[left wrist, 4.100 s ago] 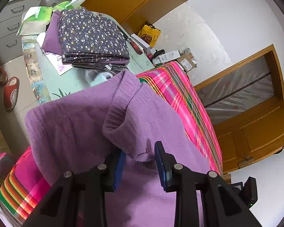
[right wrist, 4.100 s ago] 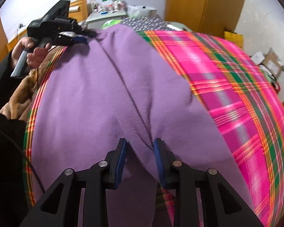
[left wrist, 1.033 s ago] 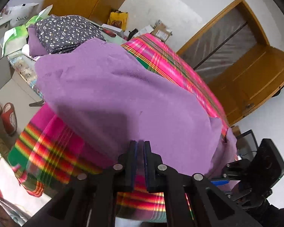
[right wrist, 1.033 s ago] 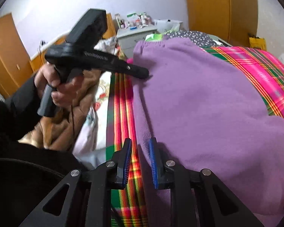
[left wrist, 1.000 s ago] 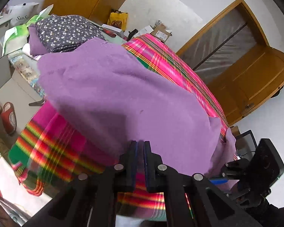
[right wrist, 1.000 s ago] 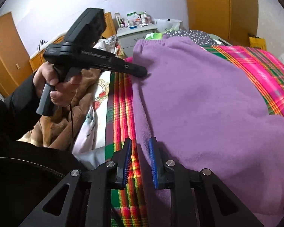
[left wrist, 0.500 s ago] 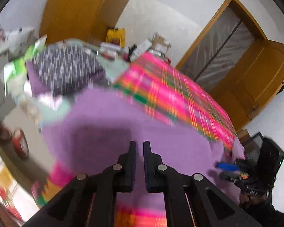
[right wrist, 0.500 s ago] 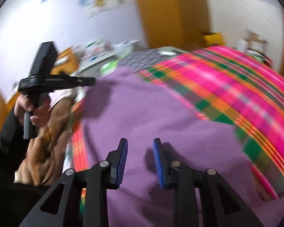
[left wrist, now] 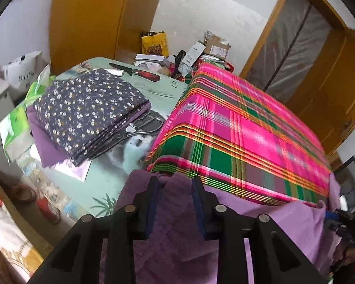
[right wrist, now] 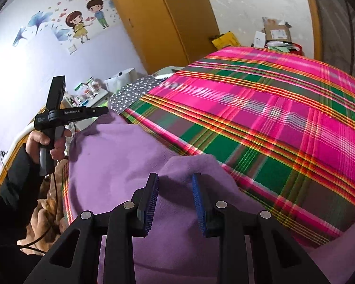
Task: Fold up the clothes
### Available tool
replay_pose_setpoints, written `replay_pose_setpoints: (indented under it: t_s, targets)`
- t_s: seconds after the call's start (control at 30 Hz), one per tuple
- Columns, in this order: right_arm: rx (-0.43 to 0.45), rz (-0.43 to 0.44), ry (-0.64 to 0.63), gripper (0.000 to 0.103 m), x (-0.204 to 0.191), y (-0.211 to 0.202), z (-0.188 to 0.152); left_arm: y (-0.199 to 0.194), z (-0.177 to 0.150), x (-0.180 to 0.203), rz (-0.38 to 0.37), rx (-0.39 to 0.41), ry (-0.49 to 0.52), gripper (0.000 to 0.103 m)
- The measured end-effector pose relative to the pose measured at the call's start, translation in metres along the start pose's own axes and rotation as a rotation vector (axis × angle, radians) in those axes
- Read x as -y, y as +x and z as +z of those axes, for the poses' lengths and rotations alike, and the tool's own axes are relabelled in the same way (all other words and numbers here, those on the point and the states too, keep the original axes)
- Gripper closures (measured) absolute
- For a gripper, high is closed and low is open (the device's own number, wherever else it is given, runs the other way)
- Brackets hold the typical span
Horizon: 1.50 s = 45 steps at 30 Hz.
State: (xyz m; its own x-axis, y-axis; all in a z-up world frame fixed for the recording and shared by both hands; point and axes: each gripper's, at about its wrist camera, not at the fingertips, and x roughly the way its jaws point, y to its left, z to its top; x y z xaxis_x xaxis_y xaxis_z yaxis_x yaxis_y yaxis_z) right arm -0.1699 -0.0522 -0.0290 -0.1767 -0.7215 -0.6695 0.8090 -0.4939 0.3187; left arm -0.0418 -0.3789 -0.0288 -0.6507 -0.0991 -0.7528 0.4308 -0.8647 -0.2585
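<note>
A purple garment (left wrist: 284, 224) lies along the near side of a pink and green plaid blanket (left wrist: 236, 130) on the bed. My left gripper (left wrist: 175, 182) hovers over the garment's left end. Its jaws are opening, with a ridge of purple cloth between the fingers and no pad pressing on it. In the right wrist view my right gripper (right wrist: 175, 177) stands open above a low bump in the purple garment (right wrist: 120, 165). A hand holds the left gripper (right wrist: 104, 111) over the garment's far left corner. Only the right gripper's tip (left wrist: 331, 214) shows at the left wrist view's right edge.
A folded stack of dark floral cloth (left wrist: 87, 111) lies on a pale green table beside the bed, with scissors (left wrist: 142, 127) and a knife (left wrist: 139, 73). Boxes and a yellow bag (left wrist: 153, 43) stand by the wall. A red slipper (left wrist: 47, 208) lies on the floor. A brown blanket (right wrist: 45, 208) is bunched at the left.
Both grippers have swung forward over the garment. The left jaws went from shut to wide apart, and the right jaws spread wider. Much more of the plaid blanket shows beyond the purple cloth.
</note>
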Motion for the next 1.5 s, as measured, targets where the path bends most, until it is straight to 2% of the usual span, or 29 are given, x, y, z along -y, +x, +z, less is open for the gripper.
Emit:
replay_pose_setpoints:
  t_s: [0.23,0.33,0.4,0.47,0.77,0.83,1.0,1.17,1.23,1.3,1.37,1.4,1.5]
  targets:
    - [-0.001,-0.006,0.026,0.073,0.009,0.000,-0.001,0.017,-0.004,0.013,0.045,-0.042,0.090,0.071]
    - [0.000,-0.013,0.037,0.073,0.012,0.000,-0.001,0.016,-0.007,0.018,0.073,-0.028,0.122,0.079]
    - [0.001,-0.023,0.047,0.073,0.016,-0.001,-0.001,0.014,-0.005,0.011,0.067,-0.009,0.076,0.086]
    - [0.009,-0.034,0.058,0.073,0.019,-0.004,-0.002,0.013,-0.003,0.004,0.058,0.010,0.025,0.087]
    - [0.032,-0.083,0.116,0.073,0.039,-0.022,-0.013,0.015,-0.001,-0.041,-0.163,-0.005,-0.264,0.081]
    - [0.036,-0.097,0.111,0.073,0.041,-0.030,-0.018,0.005,-0.003,-0.040,-0.154,0.017,-0.262,0.081]
    - [0.038,-0.147,0.120,0.073,0.051,-0.049,-0.033,-0.027,-0.018,-0.017,-0.089,0.080,-0.175,0.080]
    - [0.054,-0.153,0.145,0.073,0.053,-0.061,-0.044,-0.058,-0.039,-0.003,-0.037,0.159,-0.134,0.080]
    - [0.061,-0.132,0.133,0.073,0.047,-0.063,-0.045,-0.068,-0.041,-0.009,0.016,0.198,-0.139,0.081]
    - [0.057,-0.110,0.109,0.073,0.039,-0.061,-0.045,-0.072,-0.039,-0.029,0.063,0.214,-0.215,0.081]
    - [0.049,-0.093,0.083,0.073,0.033,-0.056,-0.045,-0.076,-0.038,-0.044,0.047,0.207,-0.290,0.084]
    - [0.046,-0.089,0.074,0.073,0.030,-0.054,-0.044,-0.078,-0.039,-0.044,0.030,0.205,-0.289,0.084]
    - [0.049,-0.069,0.076,0.073,0.026,-0.051,-0.044,-0.081,-0.041,-0.026,-0.020,0.182,-0.206,0.084]
